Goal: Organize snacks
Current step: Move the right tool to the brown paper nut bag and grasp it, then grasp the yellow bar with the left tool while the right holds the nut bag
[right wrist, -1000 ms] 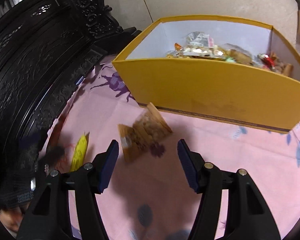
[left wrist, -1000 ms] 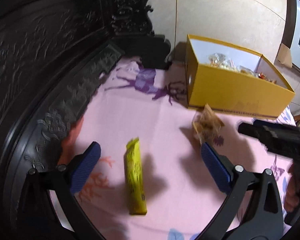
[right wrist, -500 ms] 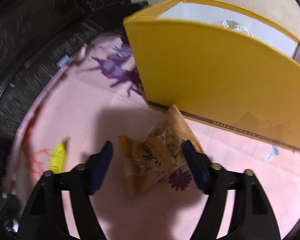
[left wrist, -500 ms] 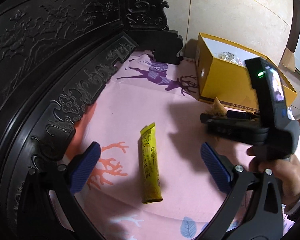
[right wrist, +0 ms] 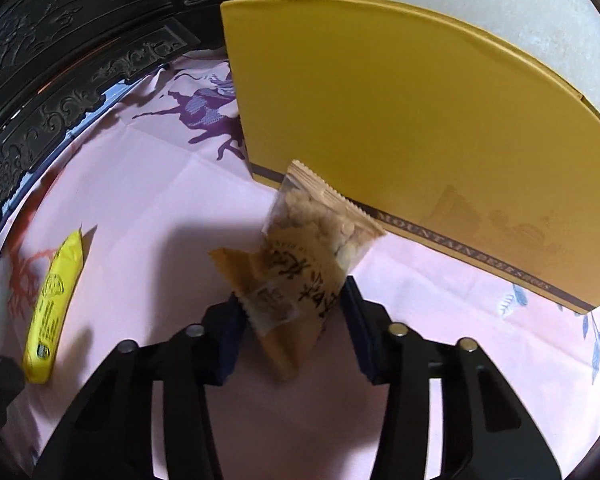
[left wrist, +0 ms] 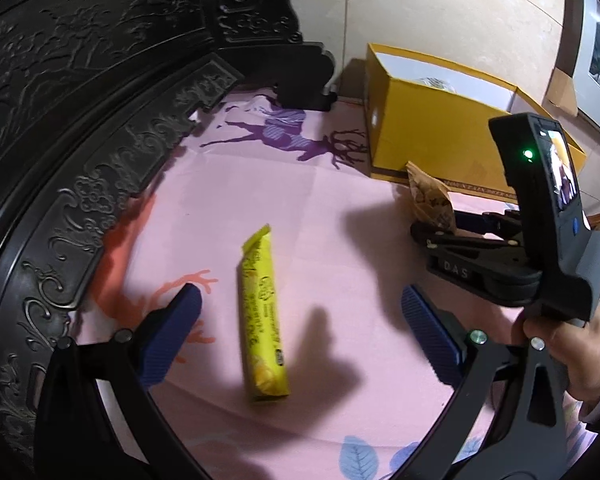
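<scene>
A long yellow snack bar (left wrist: pixel 262 320) lies on the pink cloth between the fingers of my open left gripper (left wrist: pixel 300 336); it also shows in the right wrist view (right wrist: pixel 54 308). My right gripper (right wrist: pixel 292 312) is shut on a brown snack packet (right wrist: pixel 300 268) just in front of the yellow box (right wrist: pixel 400 128). In the left wrist view the packet (left wrist: pixel 430 200) sticks up from the right gripper (left wrist: pixel 460 224). The yellow box (left wrist: pixel 432 132) holds several wrapped snacks.
A dark carved wooden frame (left wrist: pixel 80 120) borders the pink cloth (left wrist: pixel 260 192) on the left and at the back. A tiled wall (left wrist: pixel 440 8) stands behind the box. A hand (left wrist: pixel 560 344) holds the right gripper at the right edge.
My right gripper has moved forward and closed on the brown packet beside the box. My left gripper has drawn nearer over the yellow bar and stays open.
</scene>
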### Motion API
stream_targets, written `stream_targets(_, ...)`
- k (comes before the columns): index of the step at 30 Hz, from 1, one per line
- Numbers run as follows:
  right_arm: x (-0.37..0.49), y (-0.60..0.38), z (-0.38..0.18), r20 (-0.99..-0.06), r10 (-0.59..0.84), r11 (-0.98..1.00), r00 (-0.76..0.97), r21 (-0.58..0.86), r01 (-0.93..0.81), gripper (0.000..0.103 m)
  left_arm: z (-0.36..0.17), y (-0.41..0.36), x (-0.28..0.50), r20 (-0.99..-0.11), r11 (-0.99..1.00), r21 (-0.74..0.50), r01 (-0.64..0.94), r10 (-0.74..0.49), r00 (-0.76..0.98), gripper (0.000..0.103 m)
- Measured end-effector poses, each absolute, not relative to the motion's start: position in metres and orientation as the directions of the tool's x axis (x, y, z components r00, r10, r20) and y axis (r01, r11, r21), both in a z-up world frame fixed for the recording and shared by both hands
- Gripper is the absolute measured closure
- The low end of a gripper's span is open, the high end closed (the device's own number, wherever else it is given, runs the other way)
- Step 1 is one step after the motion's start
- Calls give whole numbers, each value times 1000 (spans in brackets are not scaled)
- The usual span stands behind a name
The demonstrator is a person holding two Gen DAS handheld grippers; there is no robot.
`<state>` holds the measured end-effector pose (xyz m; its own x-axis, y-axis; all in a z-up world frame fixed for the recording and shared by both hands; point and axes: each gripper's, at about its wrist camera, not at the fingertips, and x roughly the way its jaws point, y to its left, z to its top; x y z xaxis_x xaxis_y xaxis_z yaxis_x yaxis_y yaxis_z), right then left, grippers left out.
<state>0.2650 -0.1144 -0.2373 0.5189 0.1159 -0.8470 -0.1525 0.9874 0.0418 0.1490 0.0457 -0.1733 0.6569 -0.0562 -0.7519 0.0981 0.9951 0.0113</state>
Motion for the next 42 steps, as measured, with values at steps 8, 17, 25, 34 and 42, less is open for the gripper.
stream_targets(8,254,-137,-231,-866,109,993,488,67,-102,34,-177,42,153,-753,996,2,93,-59,656,2)
stream_targets(17,285,-133,-235,-876,110,994,470,105,-36,34,-189,44,162,-772,995,6,96,-56,634,2)
stream_targets(25,280,-143,-235,-865,105,994,492,83,-67,59,-205,42,174,-793,996,16,90,-42,608,2)
stream_targets(34,270,-144,-236,-866,102,994,489,73,-78,59,-218,50,188,-820,999,9,50,-21,572,2)
stream_targets(42,253,-152,-235,-868,97,995,488,67,-77,59,-235,56,194,-853,1000,-13,24,-24,521,2)
